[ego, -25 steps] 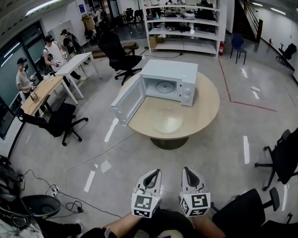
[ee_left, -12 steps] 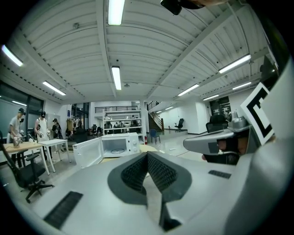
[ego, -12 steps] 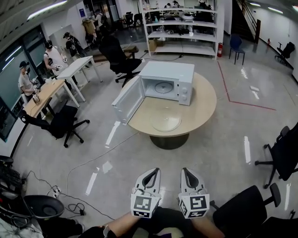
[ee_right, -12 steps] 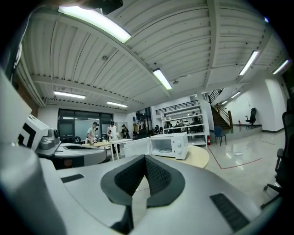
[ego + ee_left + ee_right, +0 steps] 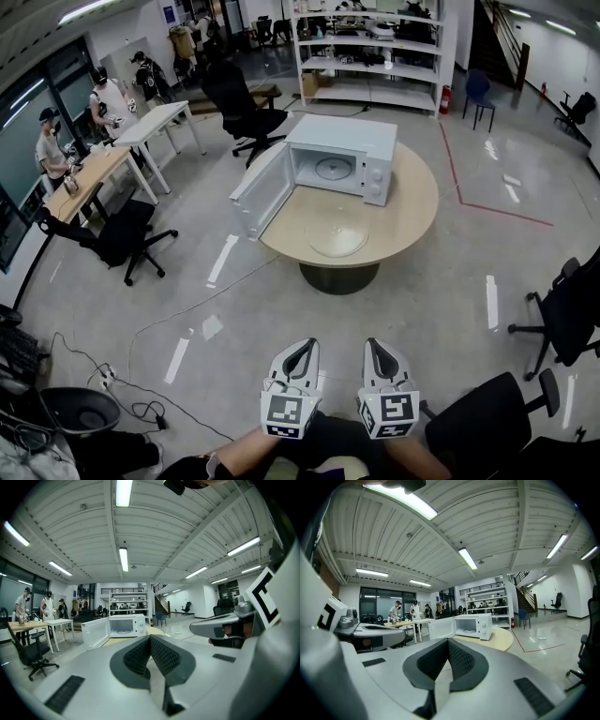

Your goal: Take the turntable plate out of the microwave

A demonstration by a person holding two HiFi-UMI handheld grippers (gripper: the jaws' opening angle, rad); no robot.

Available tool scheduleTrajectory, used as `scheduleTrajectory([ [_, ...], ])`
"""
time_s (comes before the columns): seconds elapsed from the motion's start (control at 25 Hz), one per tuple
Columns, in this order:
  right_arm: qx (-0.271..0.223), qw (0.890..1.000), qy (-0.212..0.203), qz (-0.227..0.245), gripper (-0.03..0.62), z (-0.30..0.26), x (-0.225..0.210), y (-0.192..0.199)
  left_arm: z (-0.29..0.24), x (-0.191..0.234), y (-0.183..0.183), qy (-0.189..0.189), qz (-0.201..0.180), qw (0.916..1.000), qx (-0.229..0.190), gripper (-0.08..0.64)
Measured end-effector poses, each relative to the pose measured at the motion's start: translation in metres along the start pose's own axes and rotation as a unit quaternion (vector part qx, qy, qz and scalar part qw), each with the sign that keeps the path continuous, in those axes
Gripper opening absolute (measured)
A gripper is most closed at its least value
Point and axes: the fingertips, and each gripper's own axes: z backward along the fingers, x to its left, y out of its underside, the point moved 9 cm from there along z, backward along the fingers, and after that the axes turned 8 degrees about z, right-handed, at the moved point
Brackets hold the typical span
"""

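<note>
a round wooden table (image 5: 412,211) stands on a glossy grey floor (image 5: 422,309). behind it a white shelving rack (image 5: 370,56) holds items too small to tell. a black office chair (image 5: 246,112) sits near the table's far left side. at left, a white desk (image 5: 159,120) and a wooden desk (image 5: 89,178) stand close together, with people (image 5: 106,98) beside them. by the rack, what may be a red fire extinguisher (image 5: 446,97) stands near a blue chair (image 5: 479,94).
</note>
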Motion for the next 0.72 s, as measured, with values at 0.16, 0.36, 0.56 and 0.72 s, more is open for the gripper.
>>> scheduleTrajectory([
  [0.16, 0.005, 1.0, -0.001, 0.003, 0.015, -0.003, 0.005, 0.002, 0.004, 0.006, 0.003, -0.006, 0.004, 1.0, -0.002, 0.046],
  [0.36, 0.016, 1.0, -0.003, 0.005, 0.016, -0.012, 0.012, 0.003, 0.006, 0.018, 0.004, -0.009, 0.013, 0.9999, 0.001, 0.046],
  [0.56, 0.02, 1.0, 0.0, 0.005, 0.015, -0.013, 0.016, 0.001, 0.007, 0.021, 0.002, -0.002, 0.012, 0.9999, 0.002, 0.046],
  [0.72, 0.022, 1.0, -0.001, 0.003, 0.015, -0.011, 0.016, 0.006, 0.006, 0.016, 0.004, 0.004, 0.01, 0.9999, 0.001, 0.046],
])
